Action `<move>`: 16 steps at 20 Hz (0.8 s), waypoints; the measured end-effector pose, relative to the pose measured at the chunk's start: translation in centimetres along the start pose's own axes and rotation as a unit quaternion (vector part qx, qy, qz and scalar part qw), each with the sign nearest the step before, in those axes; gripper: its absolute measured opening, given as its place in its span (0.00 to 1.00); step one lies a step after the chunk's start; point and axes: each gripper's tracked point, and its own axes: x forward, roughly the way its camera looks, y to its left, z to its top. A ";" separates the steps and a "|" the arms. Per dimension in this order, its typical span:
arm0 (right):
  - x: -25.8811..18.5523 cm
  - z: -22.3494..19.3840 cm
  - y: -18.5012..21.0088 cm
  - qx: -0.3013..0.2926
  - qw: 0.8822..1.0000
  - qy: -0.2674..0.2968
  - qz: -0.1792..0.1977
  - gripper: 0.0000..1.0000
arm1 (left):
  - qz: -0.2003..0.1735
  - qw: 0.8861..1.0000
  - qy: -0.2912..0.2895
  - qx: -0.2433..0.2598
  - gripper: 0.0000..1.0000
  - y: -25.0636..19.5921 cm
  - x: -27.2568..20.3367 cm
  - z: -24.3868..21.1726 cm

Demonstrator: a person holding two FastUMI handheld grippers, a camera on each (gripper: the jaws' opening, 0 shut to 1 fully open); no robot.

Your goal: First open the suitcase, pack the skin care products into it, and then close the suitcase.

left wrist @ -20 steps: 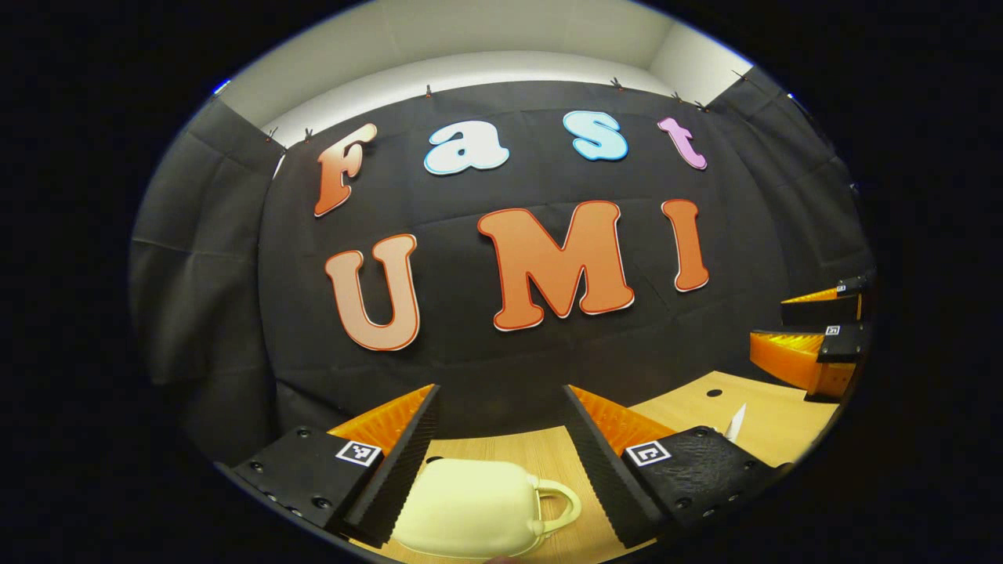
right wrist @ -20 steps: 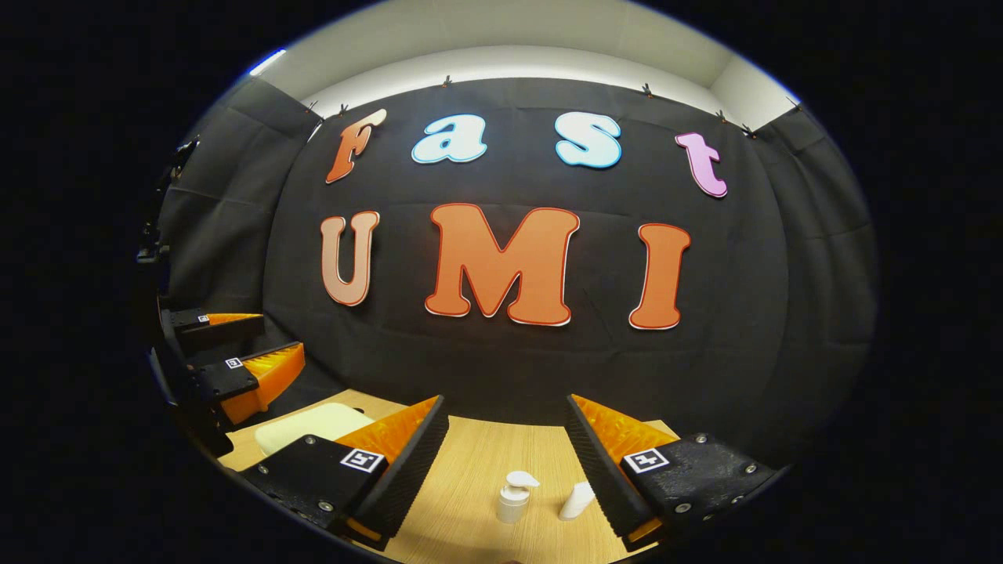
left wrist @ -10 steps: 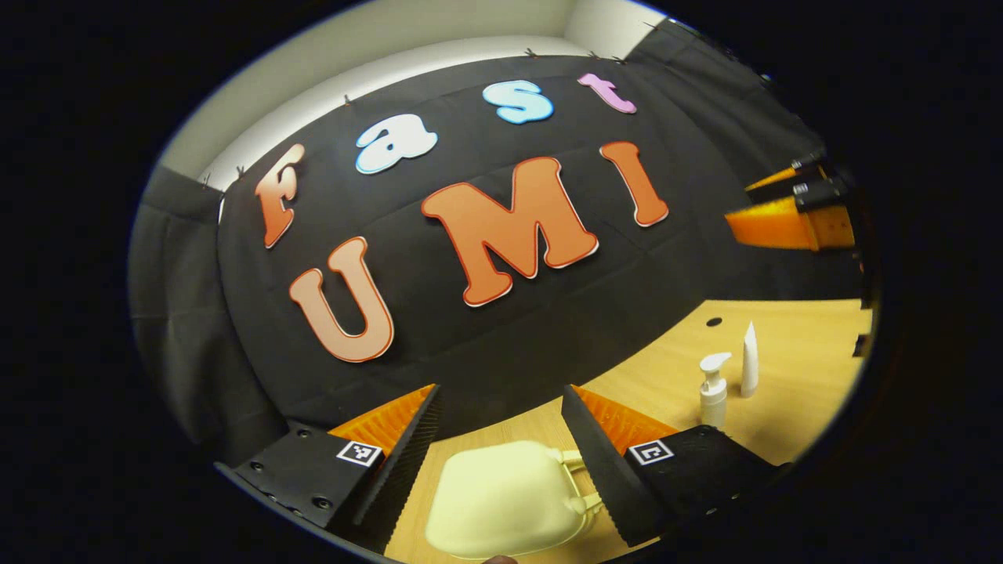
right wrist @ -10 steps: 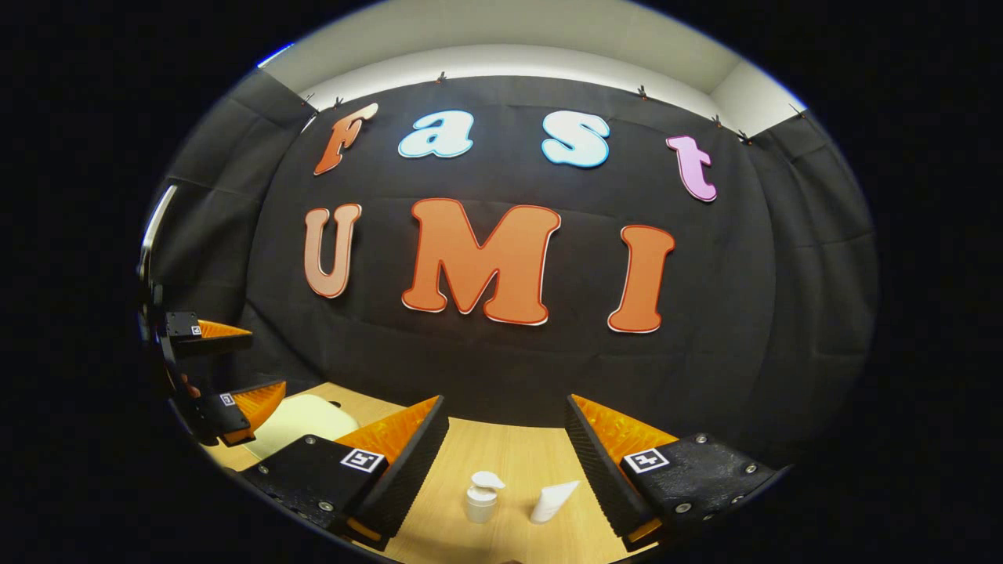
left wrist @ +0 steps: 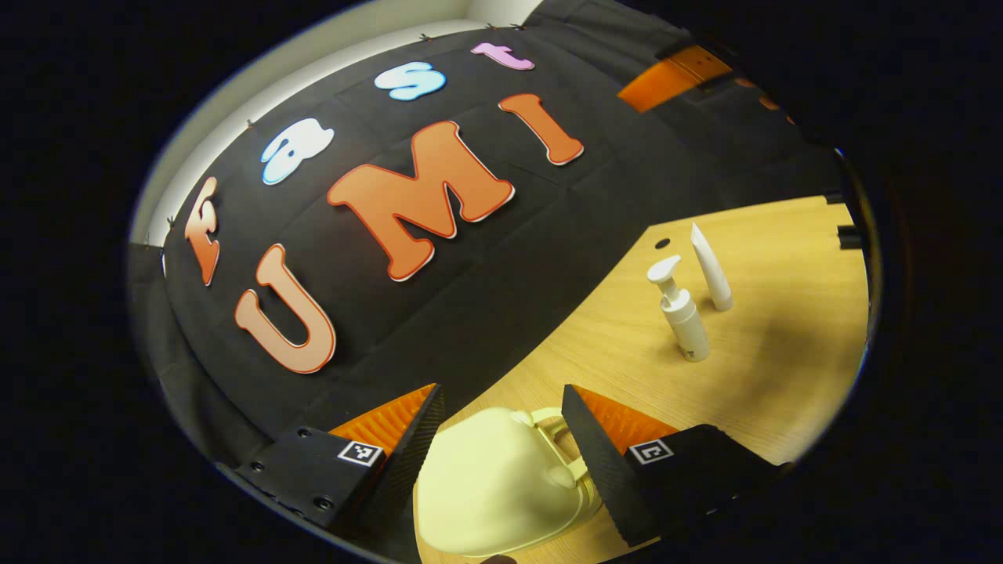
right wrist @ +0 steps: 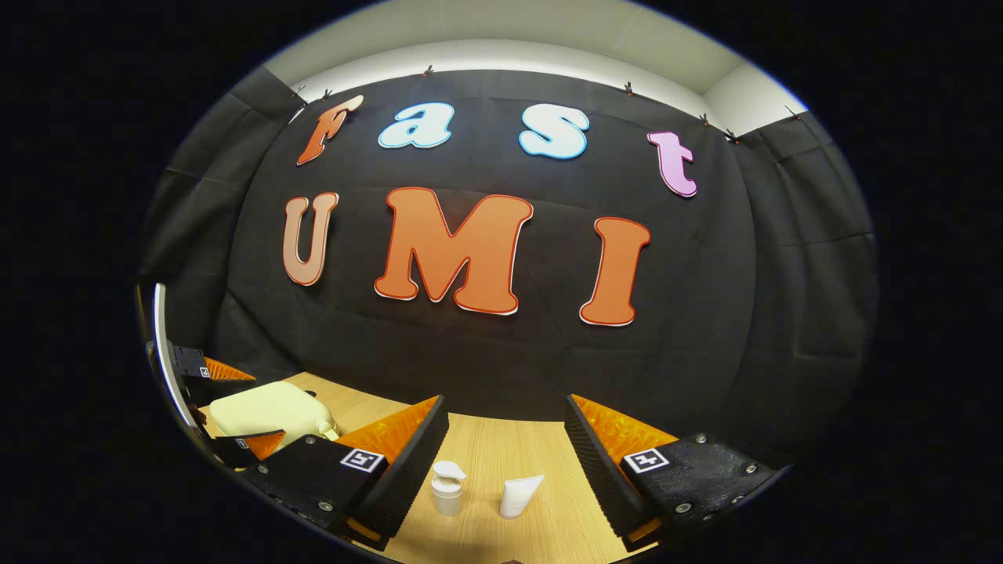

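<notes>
While the left tool (left wrist: 501, 439) has rolled and dropped toward the case (left wrist: 494, 486) over the last second, its fingers now stand spread to either side of the pale shell, near it, though contact cannot be told. The case is shut and lies on the counter (left wrist: 768, 368), its handle (left wrist: 548, 427) toward the right finger. By judgement, opening is the step in hand and packing has not begun. The right tool (right wrist: 505, 462) has crept forward and hangs spread above the pump bottle (right wrist: 447, 487) and tube (right wrist: 520, 495), which stand side by side between its fingers, farther off. Both products stand well apart from the case.
</notes>
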 end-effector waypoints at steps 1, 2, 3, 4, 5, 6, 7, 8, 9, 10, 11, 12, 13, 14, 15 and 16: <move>0.0 -0.2 -0.2 -0.001 1.000 0.002 -0.001 0.95 | -0.006 1.000 0.004 0.016 0.98 -0.6 0.1 -0.3; 0.0 -0.3 -0.3 -0.001 1.000 0.002 -0.002 0.95 | -0.013 0.999 0.005 0.035 0.98 -0.8 0.2 -0.7; 0.0 -0.4 -0.5 0.000 1.000 0.003 -0.003 0.95 | -0.021 0.998 0.011 0.053 0.98 -1.0 0.4 -1.1; 0.1 -0.5 -0.7 0.002 1.000 0.003 -0.004 0.95 | -0.029 0.997 0.016 0.074 0.98 -1.2 0.4 -1.6; 0.2 -0.6 -1.0 0.003 1.000 0.004 -0.006 0.95 | -0.033 0.995 0.021 0.094 0.98 -1.3 0.3 -1.7; 0.2 -0.8 -1.3 0.004 1.000 0.005 -0.007 0.95 | -0.034 0.992 0.027 0.115 0.98 -1.3 0.2 -2.1; 0.3 -1.0 -1.5 0.003 1.000 0.006 -0.010 0.95 | -0.034 0.990 0.033 0.135 0.98 -1.2 0.2 -2.5; 0.4 -1.0 -1.8 0.003 1.000 0.006 -0.011 0.95 | -0.034 0.986 0.042 0.155 0.98 -1.1 0.2 -3.1; 0.5 -1.1 -2.1 0.004 1.000 0.007 -0.013 0.95 | -0.035 0.983 0.048 0.171 0.98 -1.0 0.2 -3.5; 0.5 -1.3 -2.4 0.004 1.000 0.008 -0.015 0.95 | -0.037 0.981 0.056 0.180 1.00 -1.0 0.3 -3.9; 0.4 -1.3 -2.6 0.005 1.000 0.009 -0.016 0.95 | -0.044 0.979 0.068 0.185 0.98 -1.0 0.4 -4.6; 0.4 -1.5 -3.0 0.005 1.000 0.009 -0.018 0.95 | -0.050 0.978 0.081 0.188 0.98 -1.1 0.5 -5.4; 0.4 -1.5 -3.2 0.005 1.000 0.009 -0.019 0.95 | -0.051 0.976 0.092 0.191 0.98 -1.4 0.3 -5.8; 0.5 -1.7 -3.5 0.005 1.000 0.011 -0.021 0.95 | -0.049 0.974 0.104 0.193 0.98 -1.4 -0.1 -6.4; 0.4 -1.9 -3.7 0.006 1.000 0.013 -0.021 0.95 | -0.047 0.973 0.113 0.195 0.98 -1.3 -0.1 -6.8; 0.4 -1.9 -3.8 0.006 1.000 0.014 -0.022 0.95 | -0.044 0.972 0.122 0.196 0.98 -1.2 0.0 -7.2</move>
